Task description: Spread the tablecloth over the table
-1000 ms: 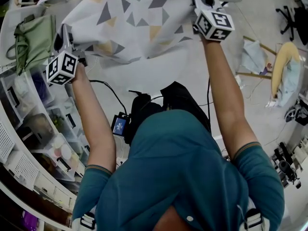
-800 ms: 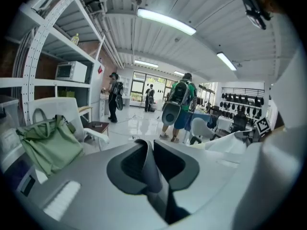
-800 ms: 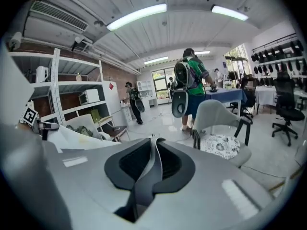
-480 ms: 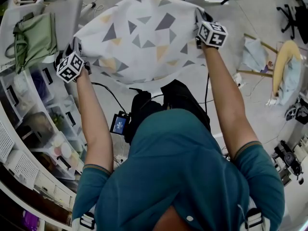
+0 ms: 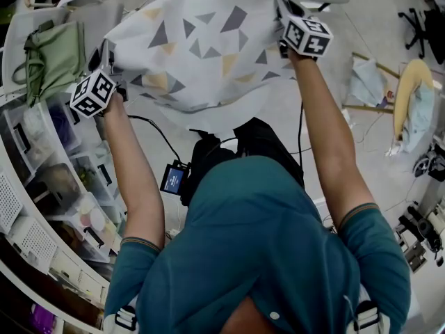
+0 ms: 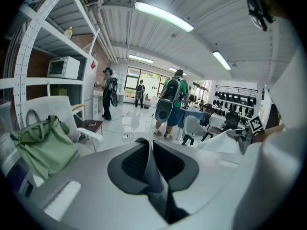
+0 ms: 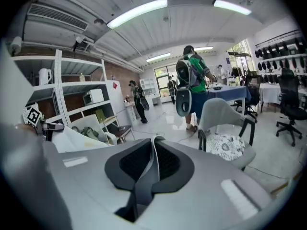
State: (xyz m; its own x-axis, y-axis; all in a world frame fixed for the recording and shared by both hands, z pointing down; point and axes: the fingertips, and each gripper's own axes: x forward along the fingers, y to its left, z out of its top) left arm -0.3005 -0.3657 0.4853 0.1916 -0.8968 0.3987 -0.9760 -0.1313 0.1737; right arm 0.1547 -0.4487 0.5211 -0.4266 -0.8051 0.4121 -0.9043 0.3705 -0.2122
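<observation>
The tablecloth [image 5: 201, 40], white with grey and yellow triangles, balloons in the air in front of me in the head view. It hides whatever lies under it. My left gripper [image 5: 106, 56] grips its left corner and my right gripper [image 5: 285, 7] its right corner. In the left gripper view the jaws of the left gripper [image 6: 149, 150] are closing, with a fold of the tablecloth [image 6: 156, 178] pinched between the pads. In the right gripper view the right gripper [image 7: 153, 145] is shut on a fold of the tablecloth [image 7: 143, 183] that hangs down between the pads.
A green bag [image 5: 50, 56] sits on a white chair at the left, next to curved shelves with bins [image 5: 49, 179]. A grey chair with a patterned cushion [image 7: 226, 140] stands ahead on the right. Several people [image 7: 192, 83] stand further back. A yellow board [image 5: 410, 96] is at the right.
The tablecloth has puffed up into a fuller dome between the grippers. Both grippers swung with it and have come back close to where they were, each still holding its corner.
</observation>
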